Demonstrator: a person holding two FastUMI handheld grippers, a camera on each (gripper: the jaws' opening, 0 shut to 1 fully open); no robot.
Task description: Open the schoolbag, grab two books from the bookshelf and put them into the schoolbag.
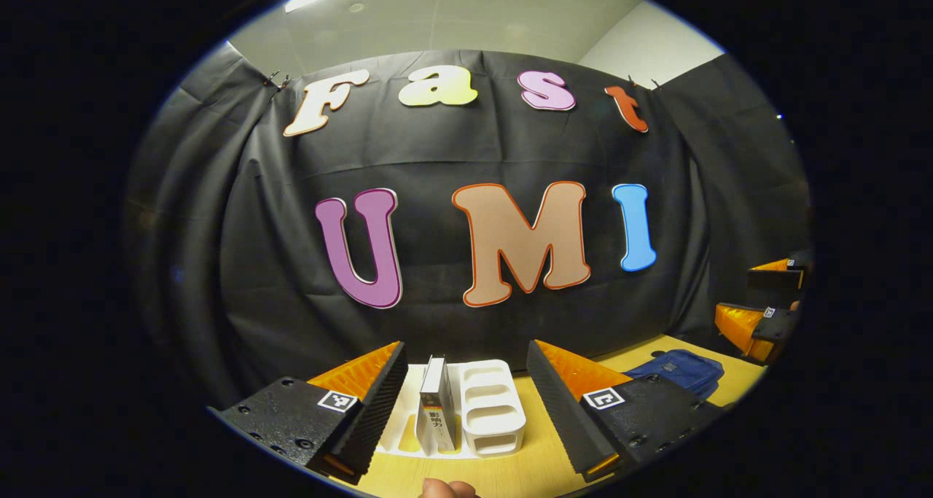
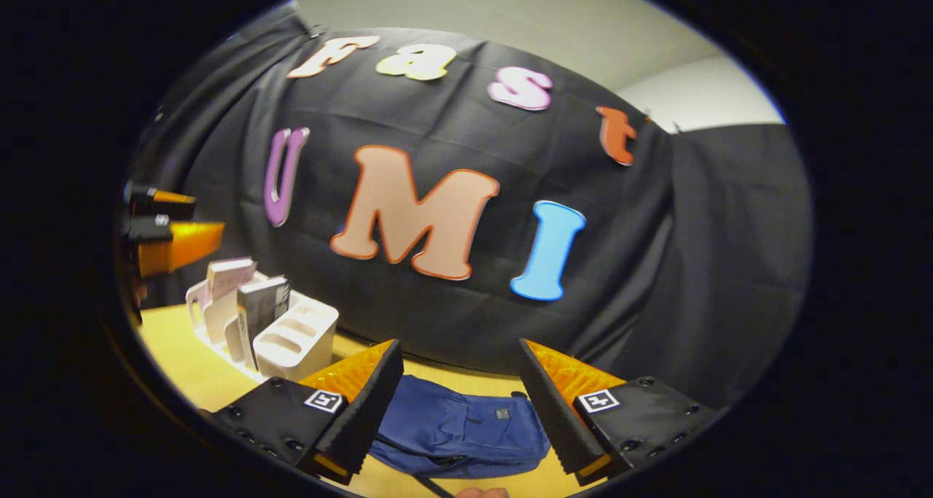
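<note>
A white slotted bookshelf (image 1: 490, 410) stands on the wooden table with a grey-spined book (image 1: 437, 405) upright in it. My left gripper (image 1: 466, 410) hangs open above the table's near side, the book and rack between its fingers but farther off. The blue schoolbag (image 2: 459, 429) lies flat on the table, its flap closed; my right gripper (image 2: 461, 410) is open just above and in front of it. In the right gripper view the bookshelf (image 2: 295, 341) holds two books (image 2: 259, 308) at the left. The schoolbag (image 1: 681, 370) also lies at the right of the left gripper view.
The wooden table (image 2: 186, 370) runs up to the black cloth wall. The other gripper (image 2: 164, 239) shows at the left edge of the right gripper view, and the other gripper (image 1: 762, 316) at the right edge of the left gripper view. A fingertip (image 1: 446, 489) peeks in below.
</note>
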